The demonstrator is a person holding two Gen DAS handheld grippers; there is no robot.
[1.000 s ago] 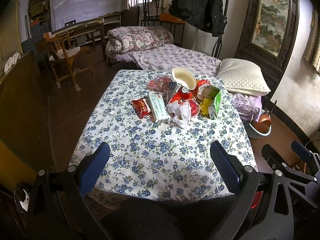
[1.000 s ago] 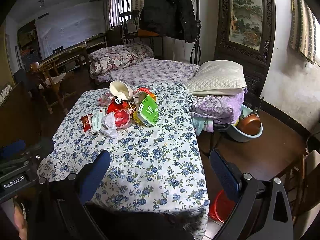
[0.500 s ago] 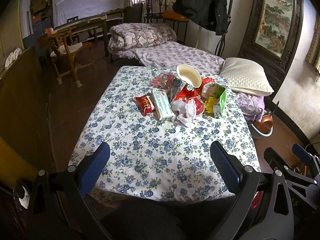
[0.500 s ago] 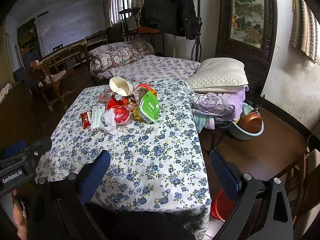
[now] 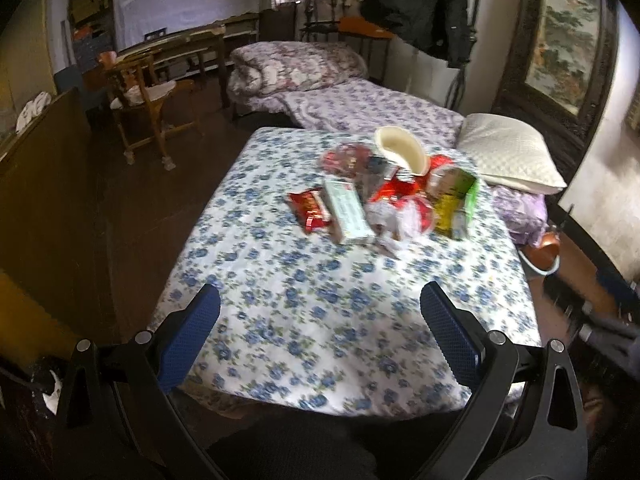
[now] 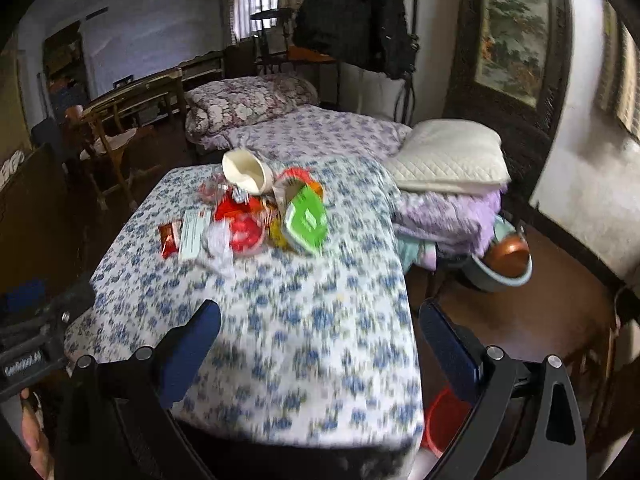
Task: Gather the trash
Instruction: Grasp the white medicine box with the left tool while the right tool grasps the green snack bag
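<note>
Nothing is collected yet: the trash pile (image 5: pixel 392 196) lies untouched on the far part of the table (image 5: pixel 320 320). The left gripper (image 5: pixel 320 344) and right gripper (image 6: pixel 320 348) are held wide open (both empty), well apart from it.

The near half of the flowered table (image 5: pixel 320 320) lies bare ahead of both grippers, giving open room to reach in. The trash pile (image 5: pixel 384 196) crowds the far middle. A pillow (image 6: pixel 448 156) on folded bedding flanks the table's right edge.
</note>
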